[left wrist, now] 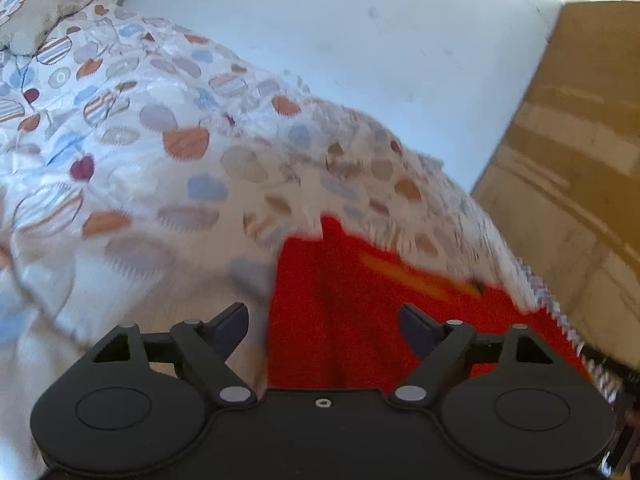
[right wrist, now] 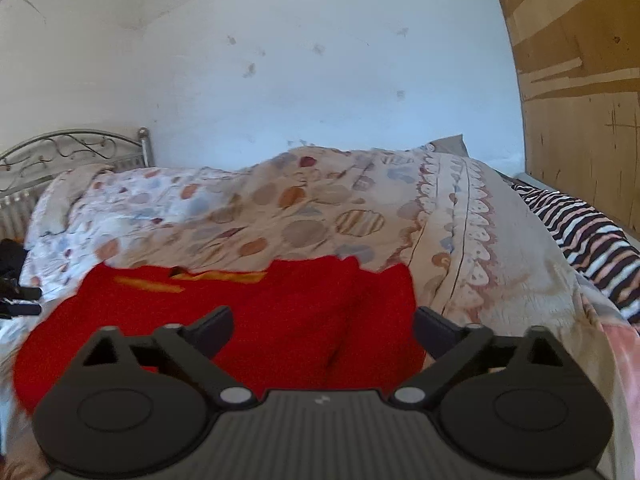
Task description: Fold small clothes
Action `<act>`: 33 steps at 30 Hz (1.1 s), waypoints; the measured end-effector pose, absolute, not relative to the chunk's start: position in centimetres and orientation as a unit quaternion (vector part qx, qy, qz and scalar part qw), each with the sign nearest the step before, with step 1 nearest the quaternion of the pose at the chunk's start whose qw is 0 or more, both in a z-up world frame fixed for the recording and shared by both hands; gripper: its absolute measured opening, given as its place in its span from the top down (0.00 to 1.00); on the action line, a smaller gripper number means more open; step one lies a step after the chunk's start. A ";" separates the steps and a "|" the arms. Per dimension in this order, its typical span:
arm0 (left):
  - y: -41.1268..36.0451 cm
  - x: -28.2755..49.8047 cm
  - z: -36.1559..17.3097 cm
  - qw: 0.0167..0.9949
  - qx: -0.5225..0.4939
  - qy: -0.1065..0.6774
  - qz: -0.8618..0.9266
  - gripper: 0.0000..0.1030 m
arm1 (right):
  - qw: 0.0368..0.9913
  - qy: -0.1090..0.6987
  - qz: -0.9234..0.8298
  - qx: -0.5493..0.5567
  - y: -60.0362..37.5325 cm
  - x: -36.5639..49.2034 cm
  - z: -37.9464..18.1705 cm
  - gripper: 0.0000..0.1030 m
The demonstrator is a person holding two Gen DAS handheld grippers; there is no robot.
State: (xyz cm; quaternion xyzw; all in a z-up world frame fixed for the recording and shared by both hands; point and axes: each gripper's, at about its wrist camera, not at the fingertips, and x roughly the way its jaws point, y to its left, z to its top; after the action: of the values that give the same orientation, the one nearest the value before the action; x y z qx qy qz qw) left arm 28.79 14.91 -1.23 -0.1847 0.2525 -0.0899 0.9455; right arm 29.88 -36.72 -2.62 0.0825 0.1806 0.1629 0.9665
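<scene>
A red fleecy garment (left wrist: pixel 352 312) with a yellow-orange stripe lies spread on a patterned quilt; it also shows in the right wrist view (right wrist: pixel 256 320). My left gripper (left wrist: pixel 324 328) is open, its jaws wide apart, just over the garment's left part. My right gripper (right wrist: pixel 324 332) is open too, over the garment's right part, with its right finger (right wrist: pixel 432 330) past the garment's right edge. Neither holds anything.
The quilt (left wrist: pixel 160 152) with round coloured prints covers the bed (right wrist: pixel 304 216). A pale wall (right wrist: pixel 280 80) is behind, a brown wooden panel (right wrist: pixel 580 100) at right. A striped cloth (right wrist: pixel 588 236) lies at the right, a metal headboard (right wrist: pixel 60 148) at far left.
</scene>
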 end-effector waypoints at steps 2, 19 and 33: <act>14.7 27.3 -2.2 0.940 -0.183 0.271 -0.095 0.18 | 0.964 0.185 0.166 0.097 -36.7 27.9 -3.1 0.03; 12.3 23.2 0.2 0.930 -0.207 0.298 -0.053 0.94 | 0.952 0.187 0.120 0.208 -36.9 22.5 -3.0 0.89; 13.5 23.2 -4.0 0.903 -0.242 0.354 -0.037 0.87 | 0.953 0.208 0.099 0.198 -36.3 20.8 -5.5 0.82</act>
State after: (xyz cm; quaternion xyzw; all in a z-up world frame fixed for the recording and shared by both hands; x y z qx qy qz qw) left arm 23.17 13.50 -3.97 -0.2421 0.3542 -0.0367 0.9026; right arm 20.80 -36.33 -5.50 0.1977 0.2082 0.0995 0.9527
